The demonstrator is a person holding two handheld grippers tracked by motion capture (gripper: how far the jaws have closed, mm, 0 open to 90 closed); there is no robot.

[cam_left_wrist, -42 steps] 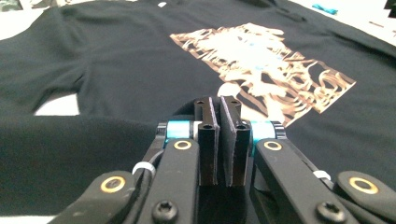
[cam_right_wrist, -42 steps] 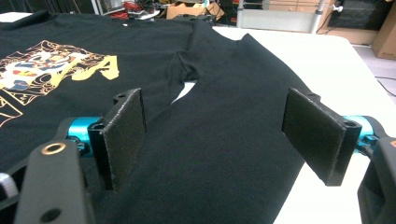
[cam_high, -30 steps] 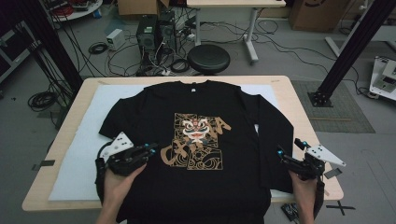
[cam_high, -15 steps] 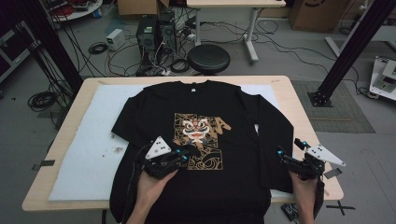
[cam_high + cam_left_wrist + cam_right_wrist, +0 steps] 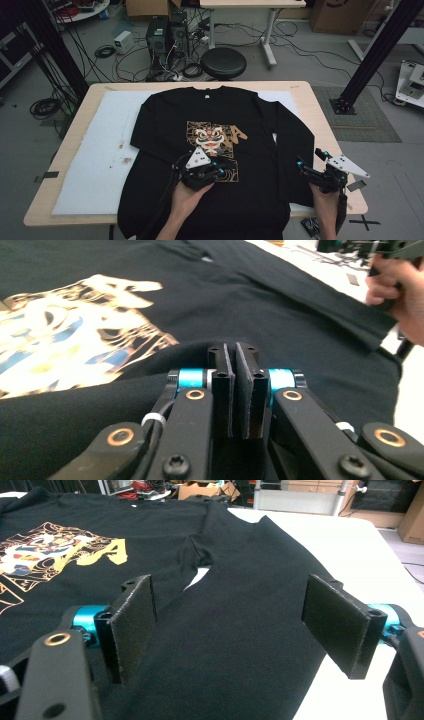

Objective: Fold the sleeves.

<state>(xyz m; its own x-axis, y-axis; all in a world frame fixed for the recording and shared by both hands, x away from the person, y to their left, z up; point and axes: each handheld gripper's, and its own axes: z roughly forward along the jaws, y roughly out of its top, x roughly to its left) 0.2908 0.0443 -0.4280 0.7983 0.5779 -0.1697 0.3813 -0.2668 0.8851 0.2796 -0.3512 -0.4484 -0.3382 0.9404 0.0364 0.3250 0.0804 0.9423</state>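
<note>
On bench (image 5: 75,150): black long-sleeve T-shirt (image 5: 220,115) lies flat | left tongs (image 5: 212,172) moved from left sleeve to printed chest, together, sleeve folded inward | right tongs (image 5: 312,172) unmoved, apart over right sleeve (image 5: 240,620) | judged: fold right sleeve next.

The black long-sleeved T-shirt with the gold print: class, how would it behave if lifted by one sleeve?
The black long-sleeved T-shirt probably drapes limply: its hem already hangs over the wooden table edge. Likely light, and it creases readily, given the folded sleeve.
</note>
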